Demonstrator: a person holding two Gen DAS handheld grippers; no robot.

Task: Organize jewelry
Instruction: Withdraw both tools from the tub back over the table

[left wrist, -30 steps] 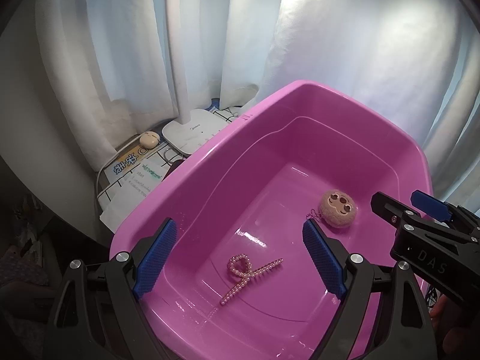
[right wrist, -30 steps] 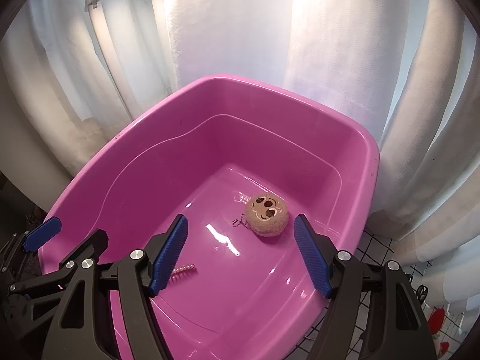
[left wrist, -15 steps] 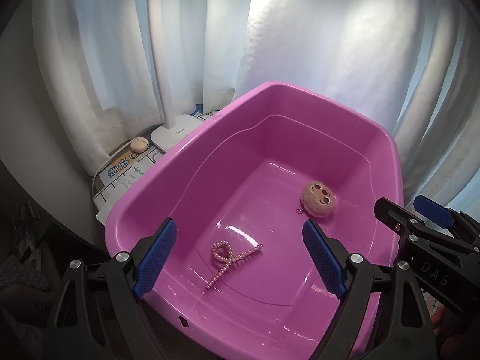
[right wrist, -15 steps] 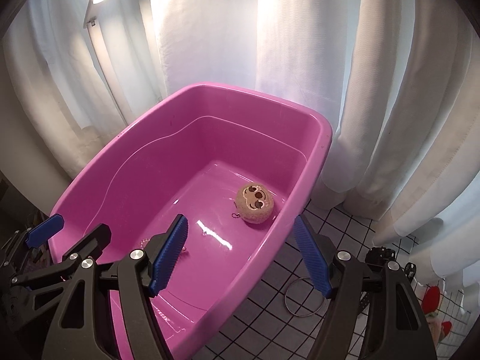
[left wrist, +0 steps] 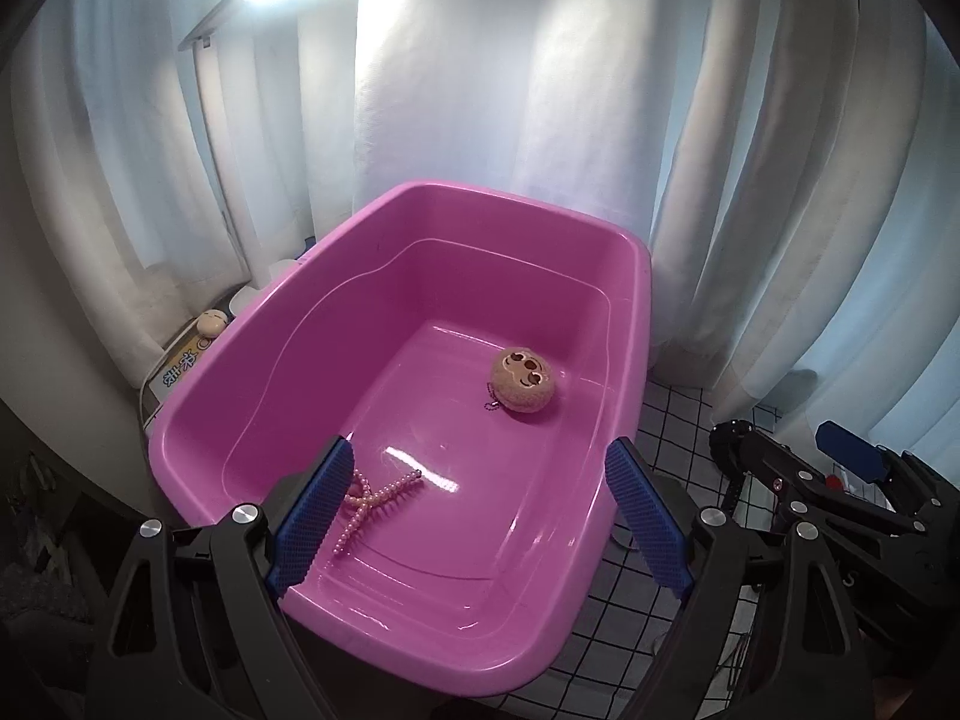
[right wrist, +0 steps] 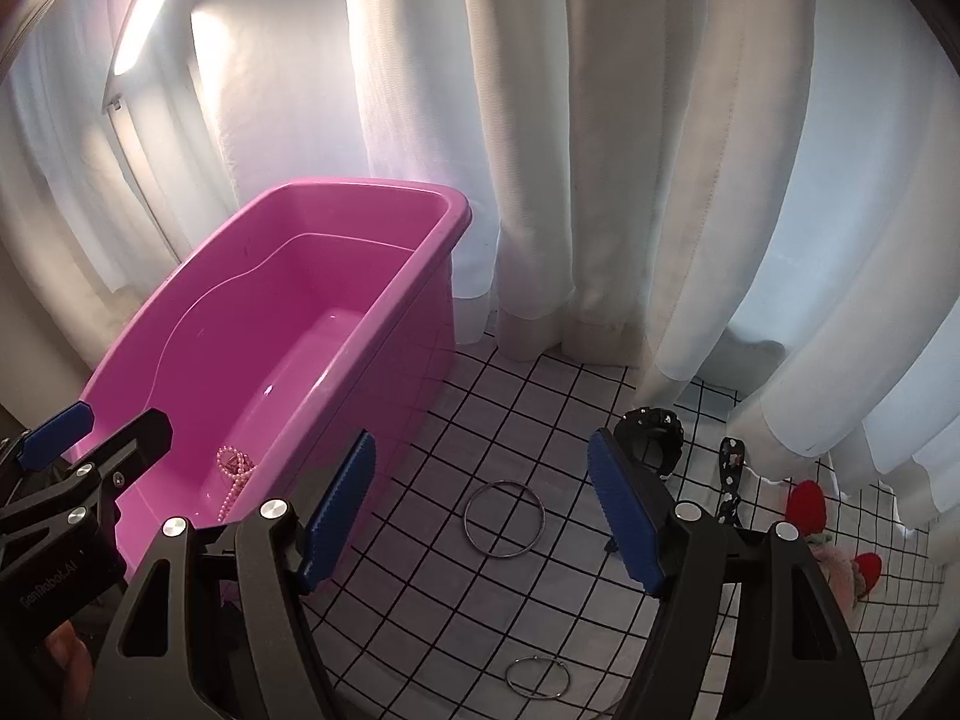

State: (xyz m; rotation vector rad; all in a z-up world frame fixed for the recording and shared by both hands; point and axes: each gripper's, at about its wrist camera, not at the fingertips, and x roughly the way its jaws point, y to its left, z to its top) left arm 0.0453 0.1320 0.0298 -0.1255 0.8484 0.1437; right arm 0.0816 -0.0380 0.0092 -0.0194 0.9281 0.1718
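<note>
A pink plastic tub (left wrist: 630, 324) holds a pink pearl necklace (left wrist: 375, 495) near its front left and a round tan plush keychain (left wrist: 523, 383) at its right. My left gripper (left wrist: 480, 516) is open and empty above the tub's front. My right gripper (right wrist: 483, 510) is open and empty over the checked cloth right of the tub (right wrist: 390, 312). A large metal ring (right wrist: 504, 518) lies between its fingers, a smaller ring (right wrist: 538, 680) nearer me. The necklace shows in the right wrist view (right wrist: 233, 474).
A black bracelet (right wrist: 651, 435), a black strap (right wrist: 729, 471) and red-and-pink plush items (right wrist: 807, 504) lie on the checked cloth at right. White curtains (right wrist: 600, 150) hang behind. A lamp (right wrist: 144, 12) stands at left, with a small round figure (left wrist: 213, 321) by it.
Both grippers have pulled back and up from the tub. The right gripper has swung right, bringing the checked cloth, rings and black bracelet into view.
</note>
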